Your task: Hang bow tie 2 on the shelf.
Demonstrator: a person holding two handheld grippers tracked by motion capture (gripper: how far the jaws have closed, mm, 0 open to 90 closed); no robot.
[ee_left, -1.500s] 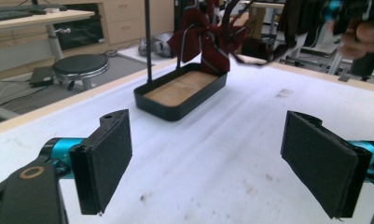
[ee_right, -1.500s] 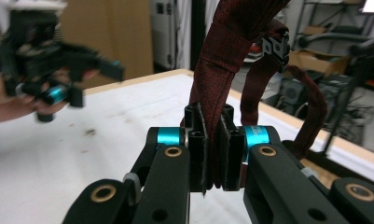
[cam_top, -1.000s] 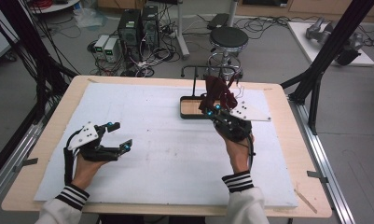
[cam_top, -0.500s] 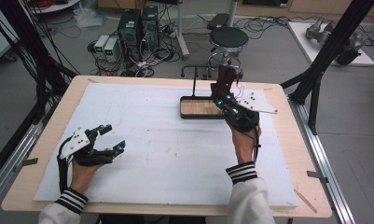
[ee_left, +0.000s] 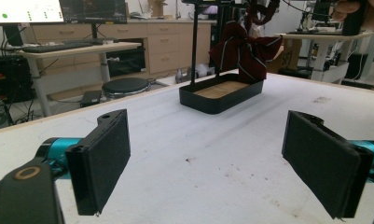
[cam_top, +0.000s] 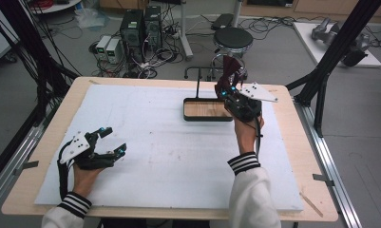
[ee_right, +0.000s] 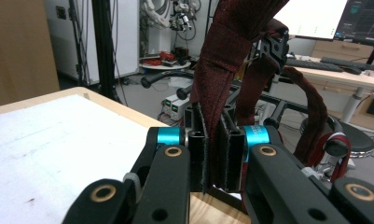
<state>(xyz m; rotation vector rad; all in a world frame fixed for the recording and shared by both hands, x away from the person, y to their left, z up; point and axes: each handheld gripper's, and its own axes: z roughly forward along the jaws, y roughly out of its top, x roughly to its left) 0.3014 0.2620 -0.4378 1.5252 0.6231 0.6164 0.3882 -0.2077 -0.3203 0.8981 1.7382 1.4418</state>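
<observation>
On the white worktop (cam_top: 155, 142), near its far right corner, stands a black tray (cam_top: 207, 110) with a thin upright stand (cam_top: 197, 83). Just above the tray's right end the right gripper (cam_top: 228, 90) is clamped on a dark red tie (ee_right: 222, 60), whose length runs up from the jaws towards the stand's top bar. The left gripper (cam_top: 109, 142) rests well apart by the near left edge, jaws spread and empty, so the right hand does the hanging.

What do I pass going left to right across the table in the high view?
Left gripper, open → black tray with its wooden floor → right gripper, shut on the dark red cloth.
</observation>
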